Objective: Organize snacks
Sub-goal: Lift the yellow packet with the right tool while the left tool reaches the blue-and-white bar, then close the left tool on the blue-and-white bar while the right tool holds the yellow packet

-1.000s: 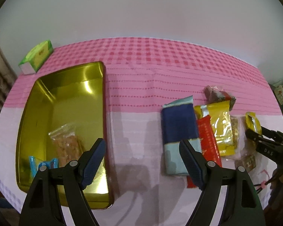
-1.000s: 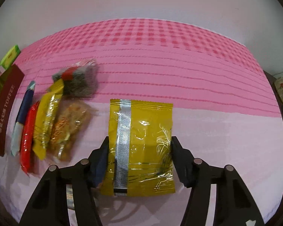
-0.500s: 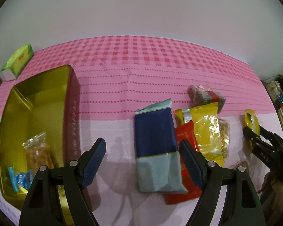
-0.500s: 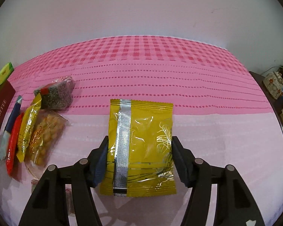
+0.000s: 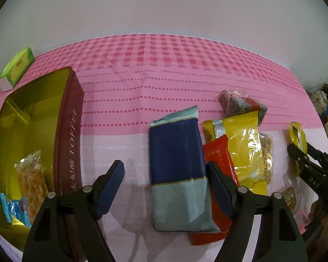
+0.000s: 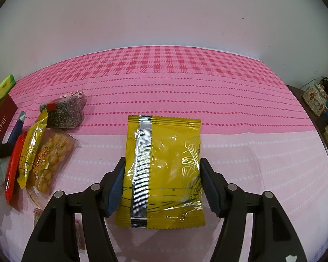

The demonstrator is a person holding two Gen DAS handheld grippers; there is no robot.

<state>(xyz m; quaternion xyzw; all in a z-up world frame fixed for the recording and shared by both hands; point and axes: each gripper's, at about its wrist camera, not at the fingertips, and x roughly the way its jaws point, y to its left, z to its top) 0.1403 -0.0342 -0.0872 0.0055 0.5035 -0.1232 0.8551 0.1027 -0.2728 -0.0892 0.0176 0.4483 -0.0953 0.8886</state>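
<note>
Between the closing left tongs (image 5: 165,188), nearest, lay a blue packet (image 5: 177,163), pads not yet pressing. Right tongs (image 6: 161,184), easing apart, gripped a yellow packet (image 6: 164,170). Tin (image 5: 70,135) by table's left edge.

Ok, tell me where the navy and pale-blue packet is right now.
In the left wrist view the navy and pale-blue packet lies flat on the pink tablecloth, just right of centre. It overlaps the red packet and sits right of the toffee tin.
</note>
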